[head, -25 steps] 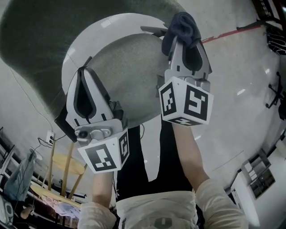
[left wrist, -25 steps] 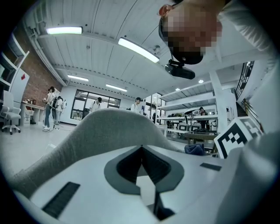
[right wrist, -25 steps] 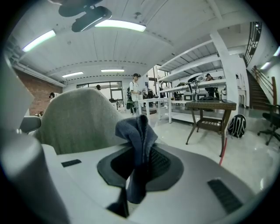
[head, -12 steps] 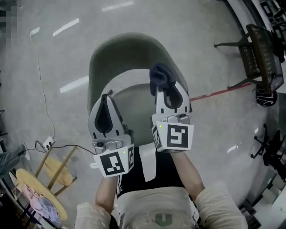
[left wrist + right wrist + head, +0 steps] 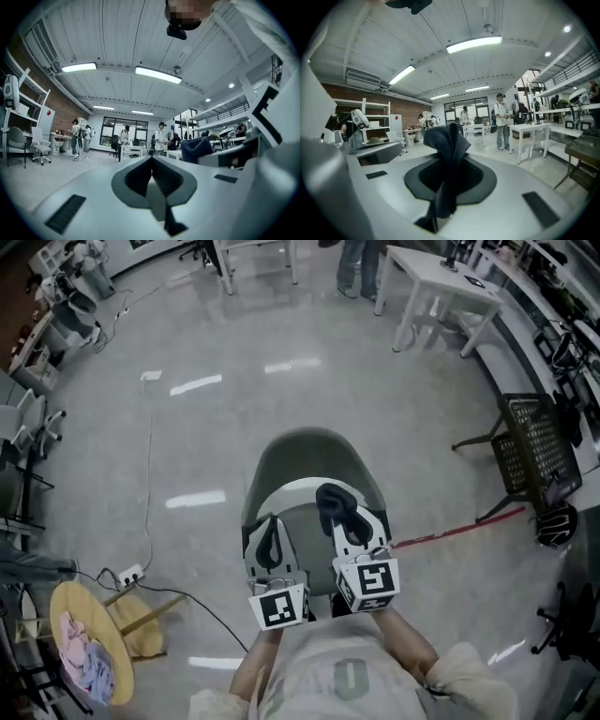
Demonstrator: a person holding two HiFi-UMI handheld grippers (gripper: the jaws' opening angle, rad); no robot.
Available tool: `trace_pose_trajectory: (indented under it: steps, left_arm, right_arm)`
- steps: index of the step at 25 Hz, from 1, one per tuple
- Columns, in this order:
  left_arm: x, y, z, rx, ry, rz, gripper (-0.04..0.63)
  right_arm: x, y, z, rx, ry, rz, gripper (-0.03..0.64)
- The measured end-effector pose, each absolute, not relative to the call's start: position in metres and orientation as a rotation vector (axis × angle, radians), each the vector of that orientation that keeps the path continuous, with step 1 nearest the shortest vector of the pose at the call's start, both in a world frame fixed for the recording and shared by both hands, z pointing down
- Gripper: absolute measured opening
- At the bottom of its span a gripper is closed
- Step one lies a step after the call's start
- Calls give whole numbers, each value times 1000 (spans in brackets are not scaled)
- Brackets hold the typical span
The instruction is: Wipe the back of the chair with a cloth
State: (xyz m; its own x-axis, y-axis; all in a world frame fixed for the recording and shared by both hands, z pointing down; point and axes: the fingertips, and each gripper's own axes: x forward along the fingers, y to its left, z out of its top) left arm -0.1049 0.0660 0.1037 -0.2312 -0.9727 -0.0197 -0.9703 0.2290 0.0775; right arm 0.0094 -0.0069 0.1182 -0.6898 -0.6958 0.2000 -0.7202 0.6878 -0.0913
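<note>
Holding the left gripper (image 5: 269,524) raised with jaws pressed together on nothing, pinching the dark, bunched cloth (image 5: 335,500) upright in the closed right gripper (image 5: 347,518) over the grey-green chair (image 5: 286,454) on the floor below, seemingly clear of its back, probably wiping nothing yet.

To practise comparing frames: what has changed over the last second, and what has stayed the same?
The head camera has drawn back: the chair and both grippers appear smaller, with more floor showing. Unchanged: right gripper shut on the cloth, left gripper shut and empty.
</note>
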Motion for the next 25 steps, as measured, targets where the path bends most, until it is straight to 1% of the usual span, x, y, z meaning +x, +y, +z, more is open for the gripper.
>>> trace_pose_trajectory:
  steps: [5,10,16,25]
  left_arm:
    - [-109,78,80,1930,-2495,-196,14]
    - [-110,85,66,1913,-2518,-238,15]
    - [-111,77,46,1985,-2528,-248,15]
    - [-112,66,48,2031,-2483,-225,15]
  right_arm:
    - [4,6,107,1041,-2789,84,58]
    - [11,19,109,1010,-2793,140,58]
    - [3,19,99,1007,-2822,127,58]
    - [-2,14,103,1030,-2804,149,58]
